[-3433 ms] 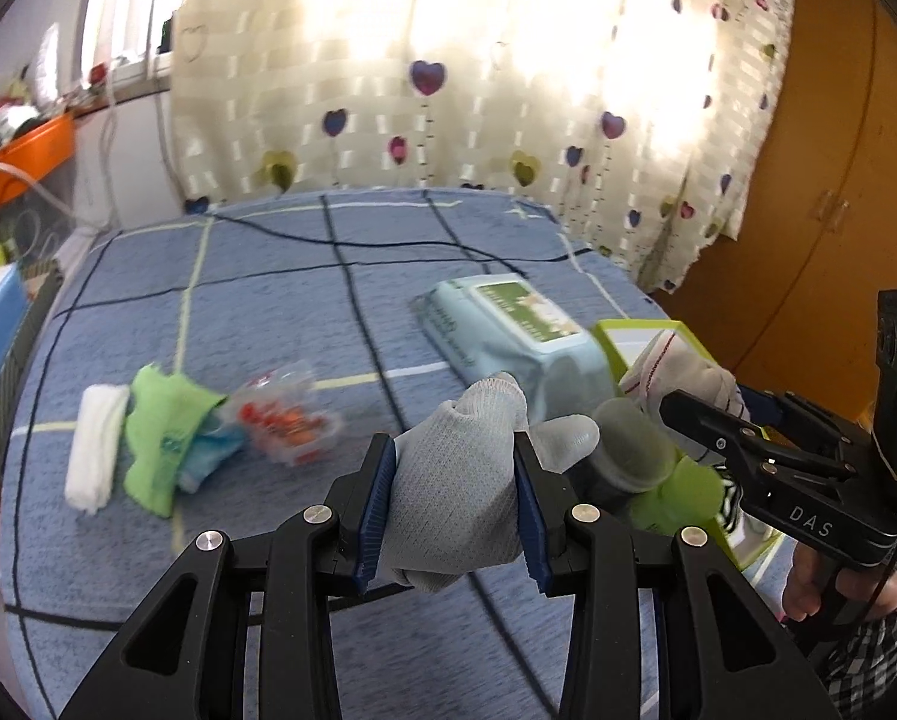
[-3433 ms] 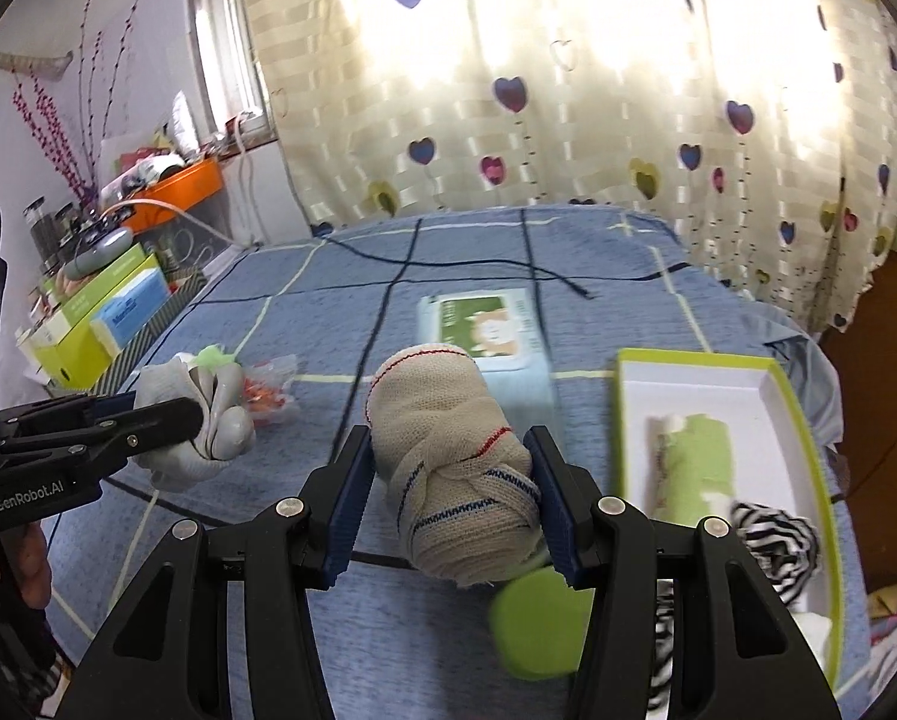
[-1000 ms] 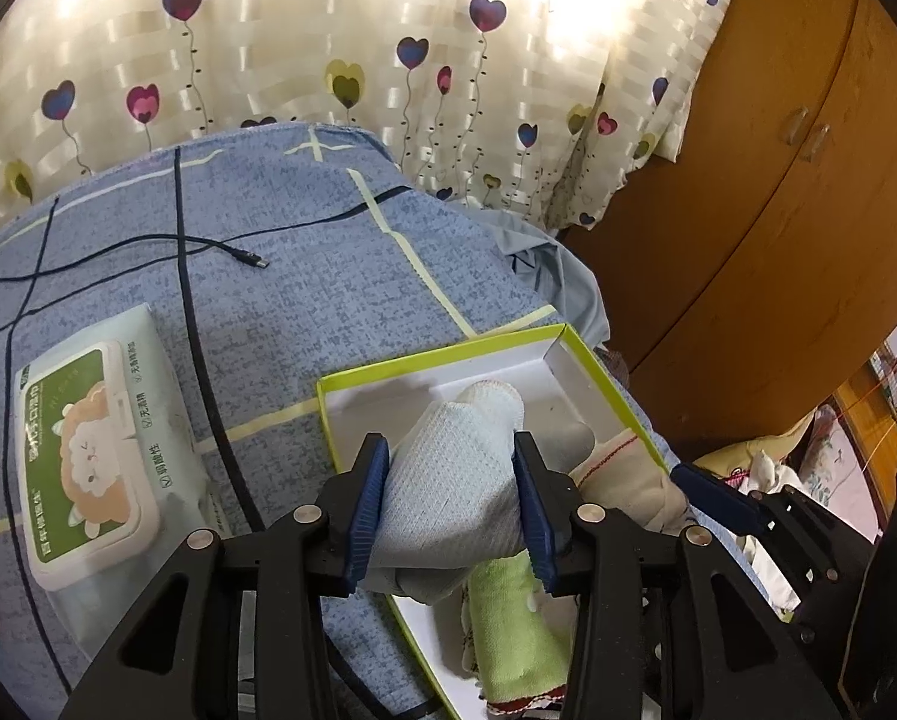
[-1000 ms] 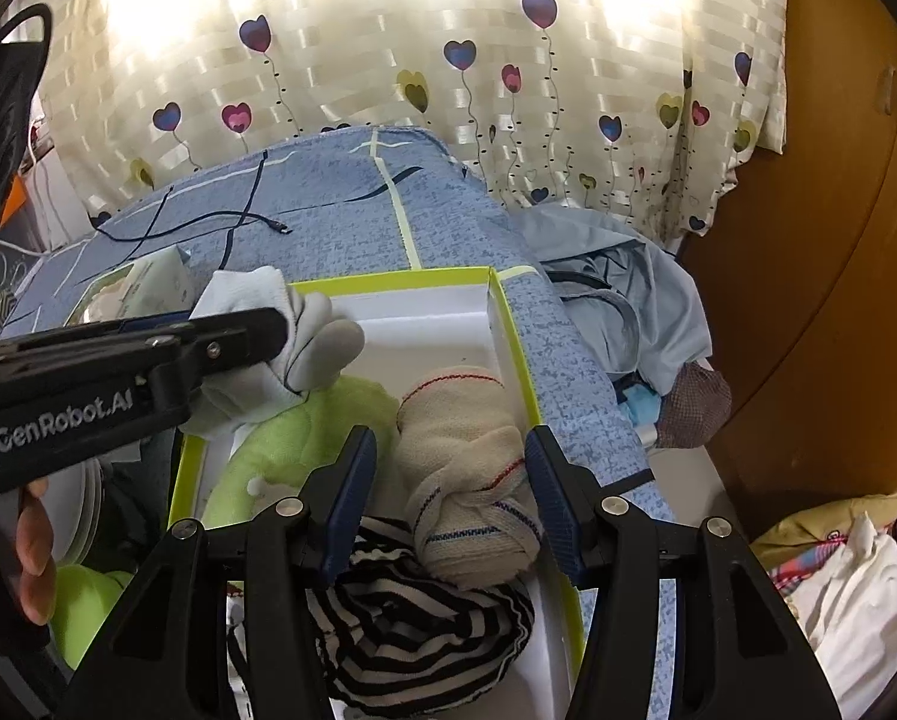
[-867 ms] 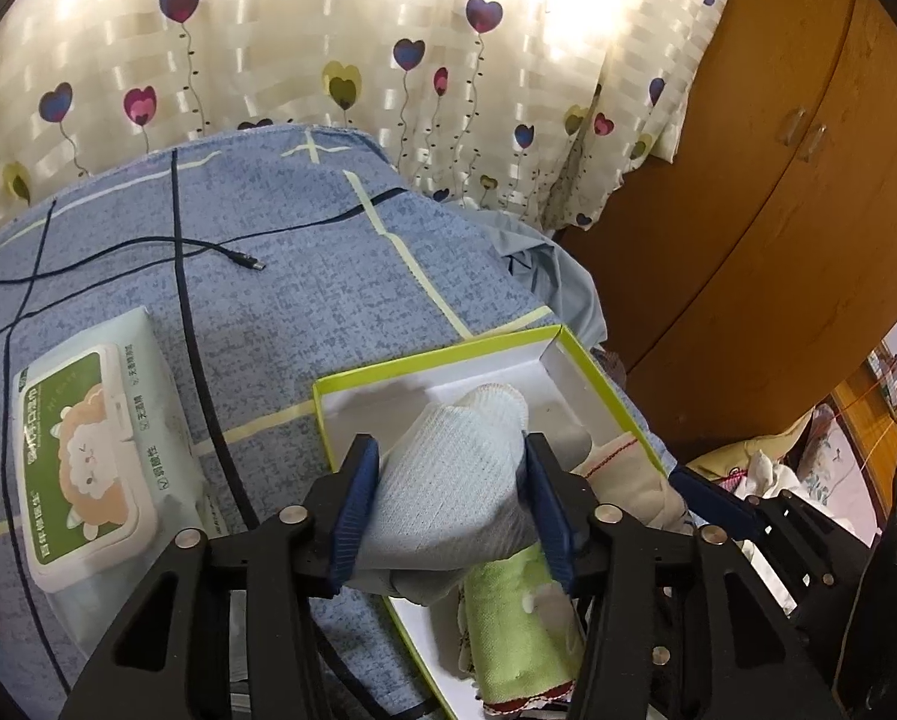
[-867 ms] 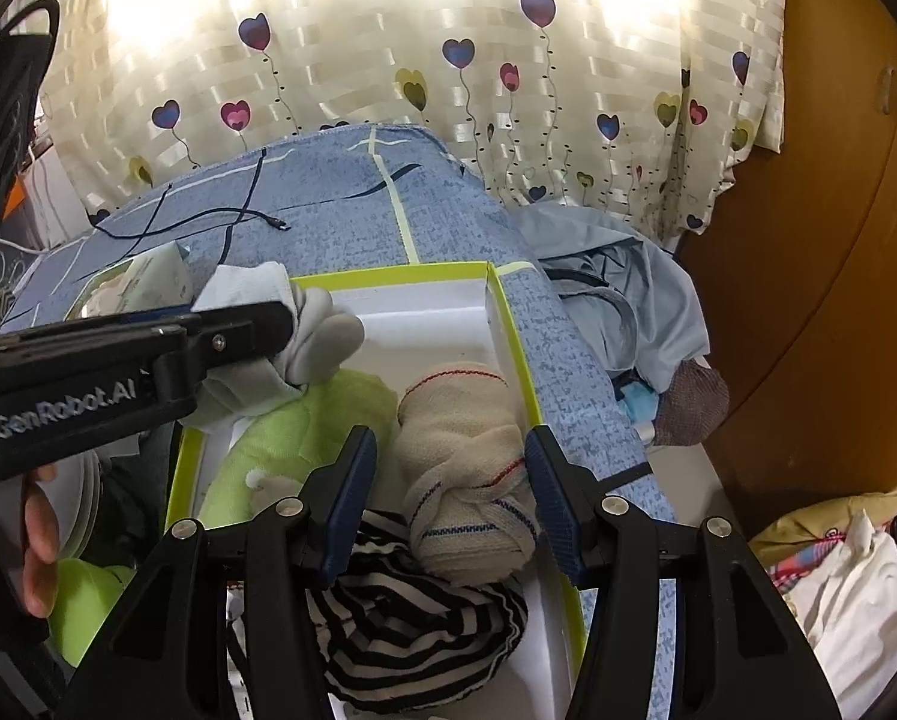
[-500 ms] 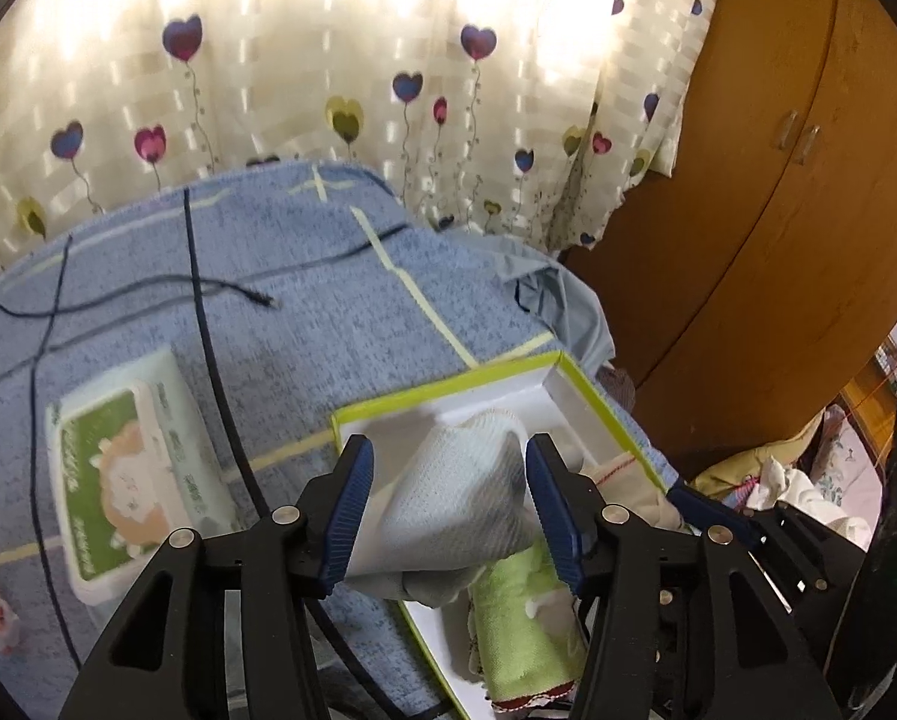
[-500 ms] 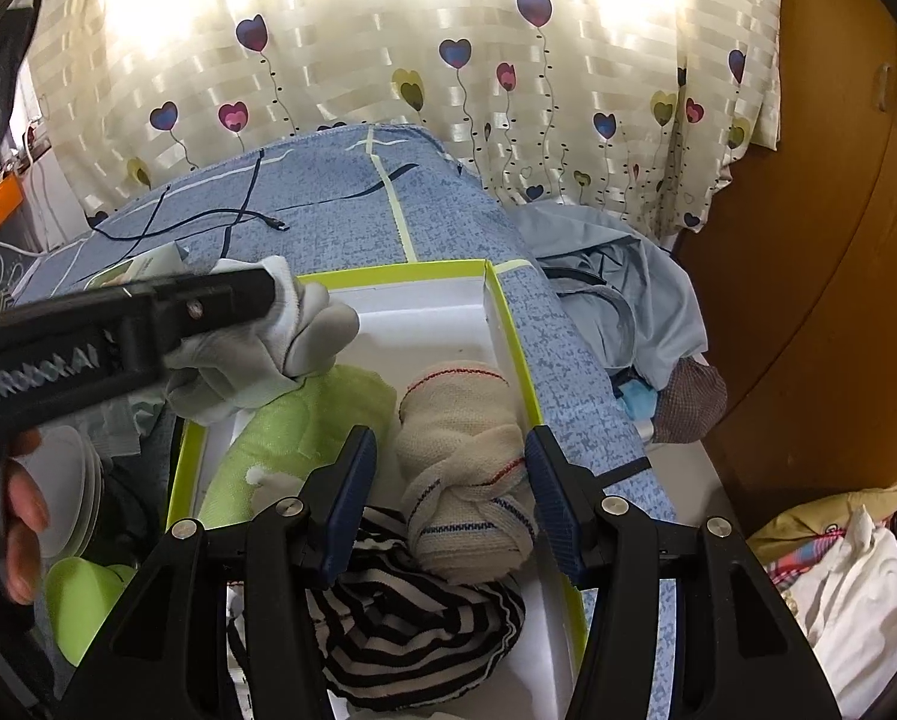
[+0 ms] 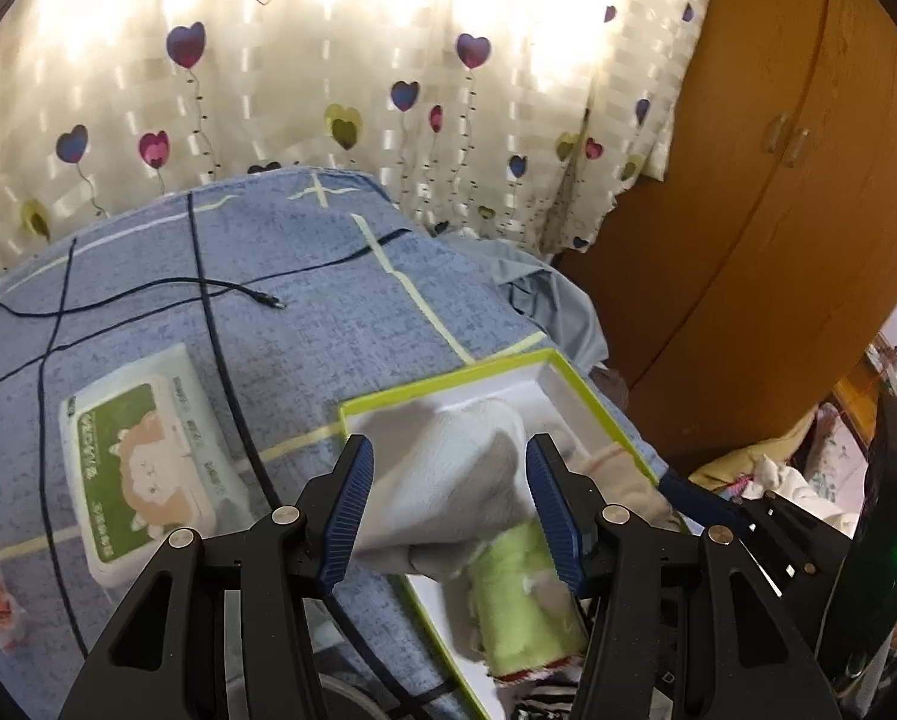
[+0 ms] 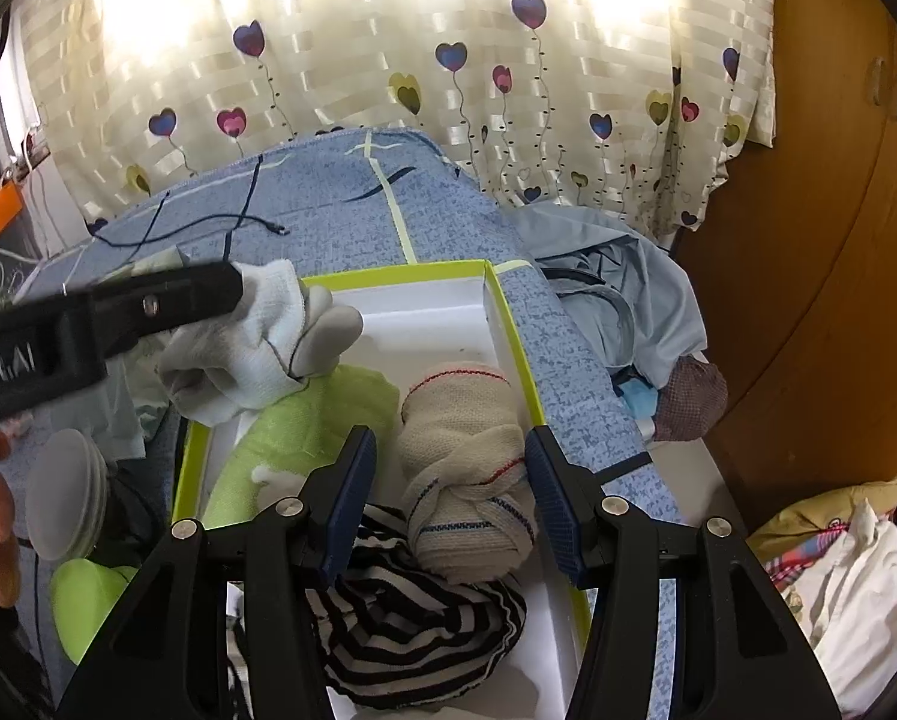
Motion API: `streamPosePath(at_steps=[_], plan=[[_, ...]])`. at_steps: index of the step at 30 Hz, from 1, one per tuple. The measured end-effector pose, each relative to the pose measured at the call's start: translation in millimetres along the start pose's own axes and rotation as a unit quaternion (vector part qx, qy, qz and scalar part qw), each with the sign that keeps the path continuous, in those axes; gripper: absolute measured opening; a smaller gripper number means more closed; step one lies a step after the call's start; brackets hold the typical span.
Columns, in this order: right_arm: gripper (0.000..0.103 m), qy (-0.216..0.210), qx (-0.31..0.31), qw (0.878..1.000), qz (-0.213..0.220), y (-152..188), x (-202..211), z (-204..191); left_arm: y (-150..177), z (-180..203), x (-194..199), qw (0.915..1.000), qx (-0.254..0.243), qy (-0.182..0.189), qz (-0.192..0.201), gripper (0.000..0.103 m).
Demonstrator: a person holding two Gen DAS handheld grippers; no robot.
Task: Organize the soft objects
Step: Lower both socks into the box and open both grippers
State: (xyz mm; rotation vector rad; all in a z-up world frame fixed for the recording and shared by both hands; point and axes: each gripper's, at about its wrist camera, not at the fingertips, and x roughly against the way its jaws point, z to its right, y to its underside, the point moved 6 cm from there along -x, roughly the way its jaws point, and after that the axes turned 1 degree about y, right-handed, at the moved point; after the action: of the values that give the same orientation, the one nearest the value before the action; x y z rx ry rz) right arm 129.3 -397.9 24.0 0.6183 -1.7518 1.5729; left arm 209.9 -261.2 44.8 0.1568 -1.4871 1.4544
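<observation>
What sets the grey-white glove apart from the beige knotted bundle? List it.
1. Colour: the glove is pale grey-white with grey fingertips. The knotted bundle is beige with red and blue stripes.
2. Shape: the glove is loosely crumpled. The knotted bundle is tied tight.
3. Place: the glove rests on the green towel. The knotted bundle lies by the box wall.

Both are soft.

The box (image 10: 511, 324) is crowded: a striped cloth (image 10: 412, 618) fills the lower frame, a green towel (image 10: 304, 420) the centre-left, a beige bundle (image 10: 466, 468) the middle. Bare floor remains at its upper end.
</observation>
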Motion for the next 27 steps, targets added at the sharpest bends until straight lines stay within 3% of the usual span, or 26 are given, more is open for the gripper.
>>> streamPosePath(at_steps=[7,27], plan=[[0.054,-0.002,0.01,1.0,-0.004,3,0,-5,7,14,-3,0.9997,-0.01,0.018,-0.012,0.052],[0.054,0.003,-0.003,1.0,0.03,7,39,-11,22,11,40,0.9998,-0.017,-0.004,0.01,0.052]])
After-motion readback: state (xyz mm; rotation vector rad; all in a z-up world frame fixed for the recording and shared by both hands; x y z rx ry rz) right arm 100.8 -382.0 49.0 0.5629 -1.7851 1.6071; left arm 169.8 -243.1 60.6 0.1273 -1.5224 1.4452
